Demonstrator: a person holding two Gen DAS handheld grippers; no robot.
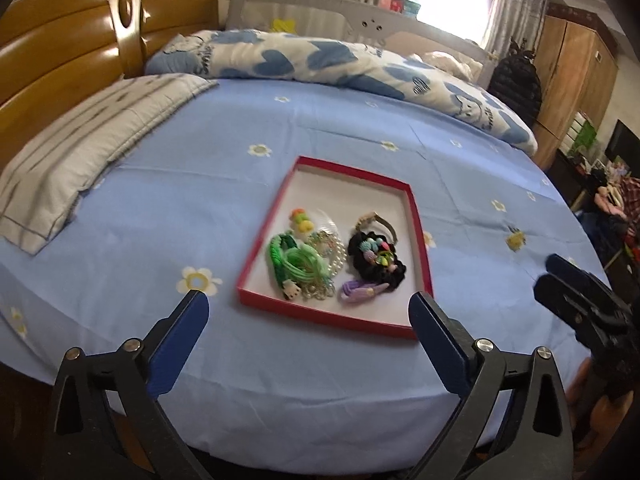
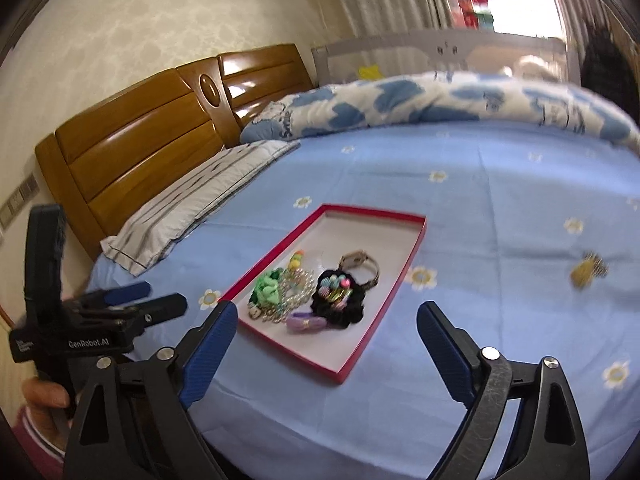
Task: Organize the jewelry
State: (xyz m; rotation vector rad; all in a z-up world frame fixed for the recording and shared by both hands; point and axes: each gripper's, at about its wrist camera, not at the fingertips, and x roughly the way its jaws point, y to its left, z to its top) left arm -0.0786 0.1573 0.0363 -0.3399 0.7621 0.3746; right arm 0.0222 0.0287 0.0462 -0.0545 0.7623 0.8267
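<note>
A shallow red-rimmed tray [image 1: 420, 216] with a white floor lies on the blue bedsheet. In it are green cords [image 1: 296, 262], a pearl necklace [image 1: 334, 254], a black scrunchie with coloured clips [image 1: 376, 258], a watch [image 1: 378, 220], a purple clip [image 1: 362, 291] and a small orange-yellow bead piece [image 1: 301, 219]. A yellow brooch-like piece [image 1: 515, 238] lies on the sheet right of the tray, also in the right wrist view [image 2: 588, 270]. My left gripper [image 1: 308, 312] is open and empty just before the tray's near edge. My right gripper [image 2: 326, 322] is open and empty over the tray's [image 2: 344, 372] near end.
A grey striped pillow [image 1: 80, 152] lies at the left by the wooden headboard [image 1: 72, 36]. A blue-and-white duvet [image 1: 340, 64] is bunched along the far side. A wardrobe [image 1: 576, 72] and clutter stand to the right beyond the bed edge.
</note>
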